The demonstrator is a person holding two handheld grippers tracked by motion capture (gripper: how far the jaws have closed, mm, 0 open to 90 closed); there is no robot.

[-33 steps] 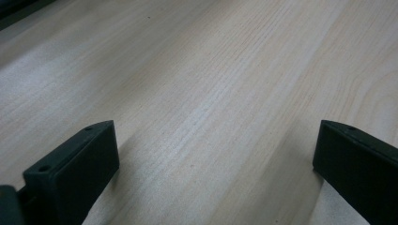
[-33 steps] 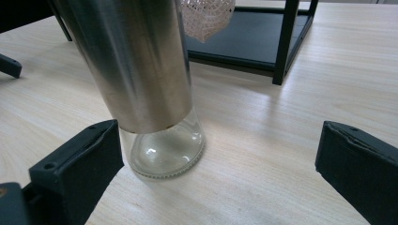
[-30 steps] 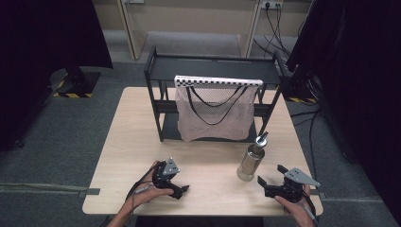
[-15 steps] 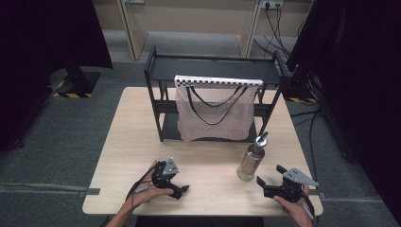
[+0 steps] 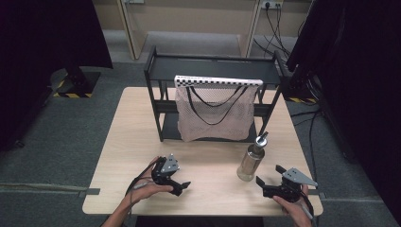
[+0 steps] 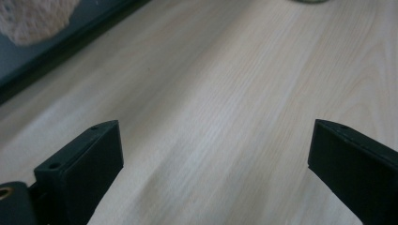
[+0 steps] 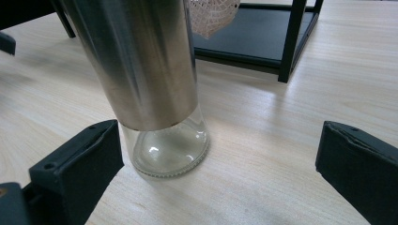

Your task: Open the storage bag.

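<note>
I have the bottle as my landmark: it stands upright on the counter, just in front of the black rack's right end, its metal sleeve above a clear glass base and a spout on top. My right tongs sit near the counter's front edge, just to the right of the bottle and a little nearer to me, jaws spread wide and gripping nothing. In the right gripper view the bottle stands close ahead, toward the left jaw, and I cannot tell whether that jaw touches the glass. My left tongs rest well to the left of the bottle, also near the front edge, jaws wide apart with bare wood between them in the left gripper view. Behind the bottle and slightly left, a pale mesh bag hangs from the rack below a checkered strip.
</note>
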